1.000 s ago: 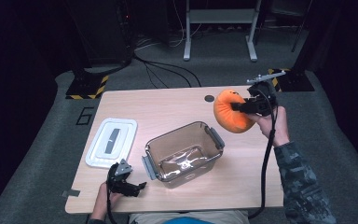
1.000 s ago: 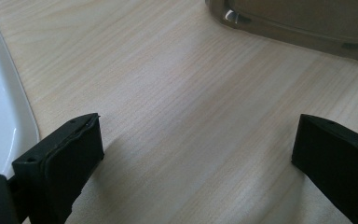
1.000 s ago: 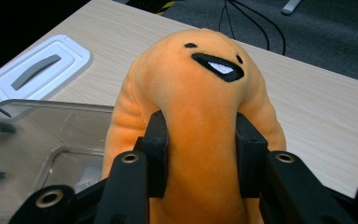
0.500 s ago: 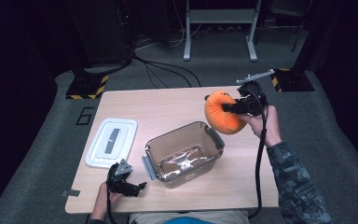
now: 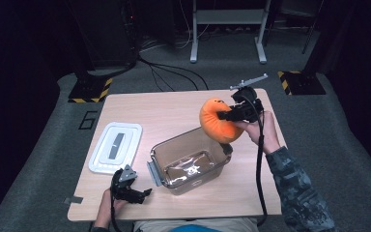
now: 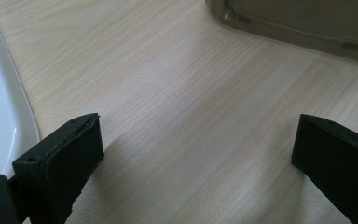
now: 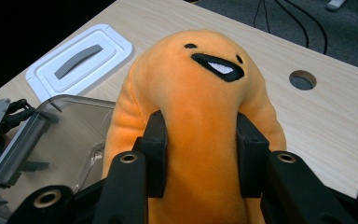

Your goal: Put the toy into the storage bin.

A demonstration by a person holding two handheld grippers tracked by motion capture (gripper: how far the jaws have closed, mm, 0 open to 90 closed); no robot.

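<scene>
Your right gripper (image 5: 229,115) has its jaws clamped into the soft middle of the orange plush toy (image 5: 218,125), and in the right gripper view the fabric bulges out around both pads (image 7: 154,140). The toy hangs in the air ahead of that gripper, its lower edge just above the far right corner of the clear plastic container (image 5: 189,159).

The first risk, as I judge it, is the rim. The toy is wider than the pinch that holds it, so if you lower it from where it hangs, its underside may land on the corner latch and not inside, and the light container may tip or slide. Bring it further over the opening before you go down.

The second is the grip itself. The plush is squeezed at one narrow band, so a quick swing could let it rotate or slip between the jaws.

The third is the release: a compressed plush springs back, and if it sits partly on the wall it can roll out onto the table (image 5: 174,108).

Your left gripper (image 5: 134,193) rests on the table near the container's near left corner, jaws spread wide with bare wood between them; it does not steady the container.

The container looks empty, with glare on its bottom. Its white lid (image 5: 116,146) lies flat beyond your left gripper, apart from the container.
</scene>
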